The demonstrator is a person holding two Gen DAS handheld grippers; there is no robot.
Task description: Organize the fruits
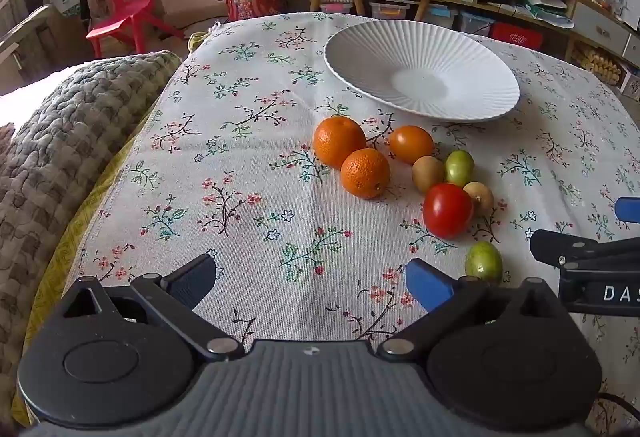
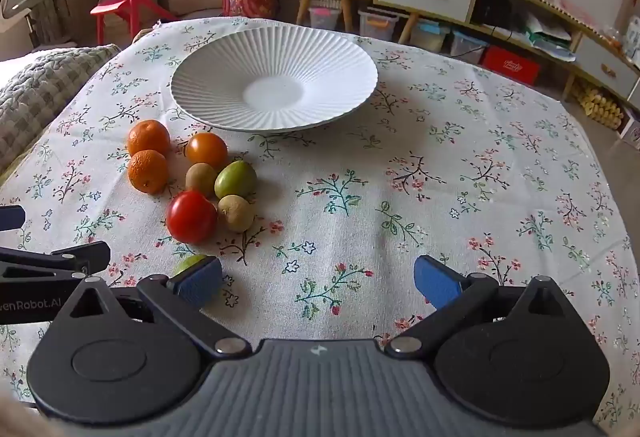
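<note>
The left gripper (image 1: pixel 312 283) hovers low over the tablecloth (image 1: pixel 248 165), fingers wide apart, left of the fruits (image 1: pixel 448 211). The right gripper (image 2: pixel 318 283) hovers alongside, also apart, holding nothing.

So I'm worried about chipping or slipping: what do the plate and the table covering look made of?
The plate looks like glazed white ceramic: fine ribs and a soft sheen, though melamine can't be excluded. The tablecloth looks like woven cotton or linen, matte, with visible weave and a printed floral pattern.
</note>
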